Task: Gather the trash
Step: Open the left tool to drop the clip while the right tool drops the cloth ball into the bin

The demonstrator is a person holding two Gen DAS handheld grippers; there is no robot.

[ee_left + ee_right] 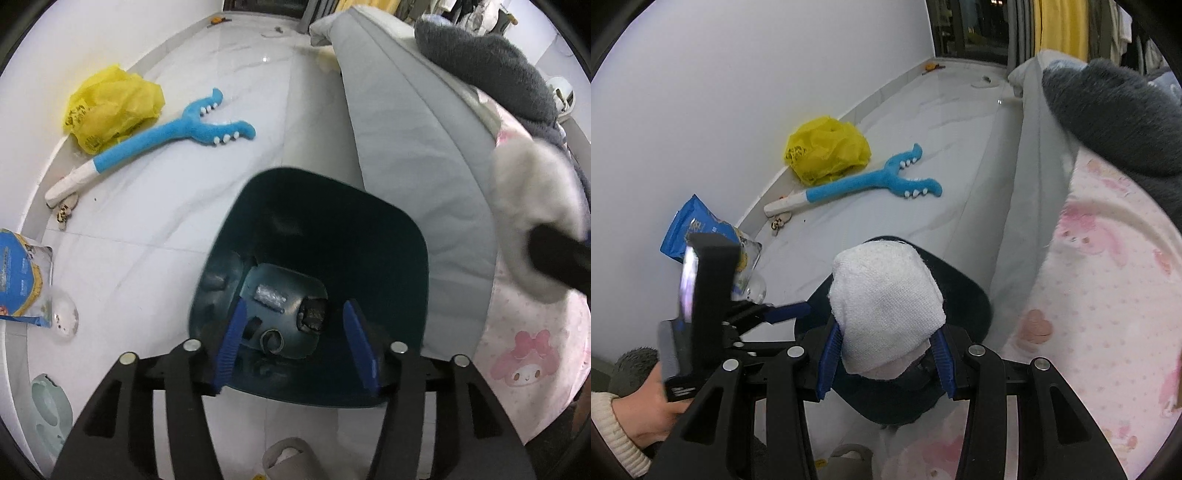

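A dark teal trash bin (369, 243) stands on the white floor beside the bed; it also shows in the right wrist view (964, 291). Inside lie a crumpled foil piece (269, 297) and a dark lump (313, 314). My left gripper (297, 343) is open, its blue fingers over the bin's near rim. My right gripper (886, 354) is shut on a wad of white tissue (886, 302) and holds it above the bin. The tissue shows blurred at the right of the left wrist view (535, 206).
A yellow plastic bag (110, 107), a blue plush toy (177, 133) and a blue snack packet (22, 273) lie on the floor by the wall. The bed with grey sheet (417, 140) and pink blanket (1108, 277) is to the right. A slipper (291, 458) lies near.
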